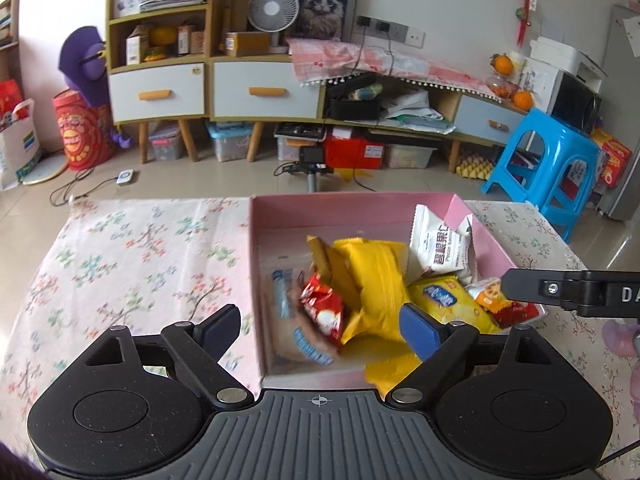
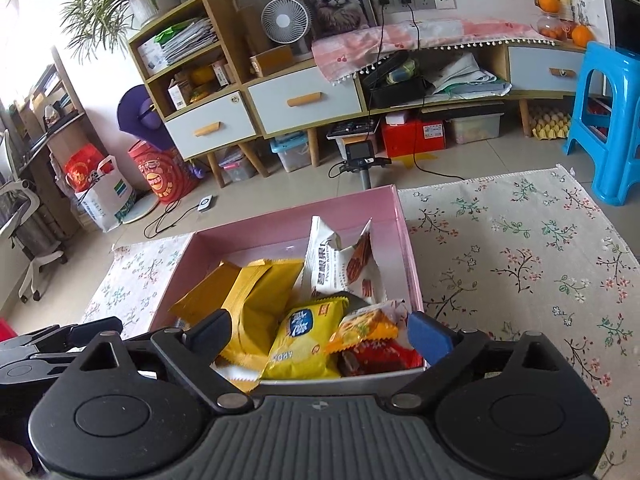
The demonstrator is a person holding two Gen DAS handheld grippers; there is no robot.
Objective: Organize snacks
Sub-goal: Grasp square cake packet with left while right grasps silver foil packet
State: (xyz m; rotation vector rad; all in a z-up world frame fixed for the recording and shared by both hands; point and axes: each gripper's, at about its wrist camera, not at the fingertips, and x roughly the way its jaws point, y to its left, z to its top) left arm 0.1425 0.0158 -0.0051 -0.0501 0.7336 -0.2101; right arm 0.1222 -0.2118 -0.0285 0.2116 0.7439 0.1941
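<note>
Both the left gripper [image 1: 320, 330] and right gripper [image 2: 320, 334] gape wide, empty, above the pink box [image 1: 344, 210] at frame centre, heaped with snack packets [image 2: 302, 338]; a careless dip could snag its near wall, I judge.

One pink box [image 2: 404, 240] holding roughly eight snack packets [image 2: 304, 336].

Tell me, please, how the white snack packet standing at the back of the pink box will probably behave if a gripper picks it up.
The white snack packet looks puffed and creased, so it is probably light and would dent under the pads. Its glossy film may be slippery. It leans on its neighbours in the pink box, so it would likely flop over if nudged.
</note>
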